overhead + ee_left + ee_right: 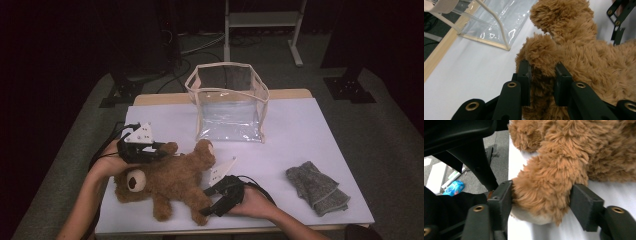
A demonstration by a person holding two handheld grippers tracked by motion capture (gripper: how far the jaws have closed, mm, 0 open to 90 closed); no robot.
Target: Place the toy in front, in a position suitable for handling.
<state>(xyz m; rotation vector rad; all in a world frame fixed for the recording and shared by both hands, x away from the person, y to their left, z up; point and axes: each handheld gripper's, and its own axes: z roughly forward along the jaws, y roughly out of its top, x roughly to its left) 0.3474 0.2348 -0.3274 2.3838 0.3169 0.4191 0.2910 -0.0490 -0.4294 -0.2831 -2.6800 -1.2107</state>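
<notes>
A brown teddy bear (170,180) lies on the white table (310,130) near its front left. My left gripper (162,148) is at the bear's far side, shut on a furry paw (541,52); in the left gripper view the paw is squeezed between the pads (525,75) of that gripper (542,72). My right gripper (205,211) is at the front of the bear. In the right gripper view one leg (544,185) with a pale sole sits between the jaws of that gripper (541,192). The fur brushes the pads and does not look squeezed.
A clear plastic bag (227,107) with cream trim stands open at the back middle of the table. A folded grey cloth (317,187) lies at the front right. Cables trail off the left edge. Beyond the table are a dark floor and a metal stand.
</notes>
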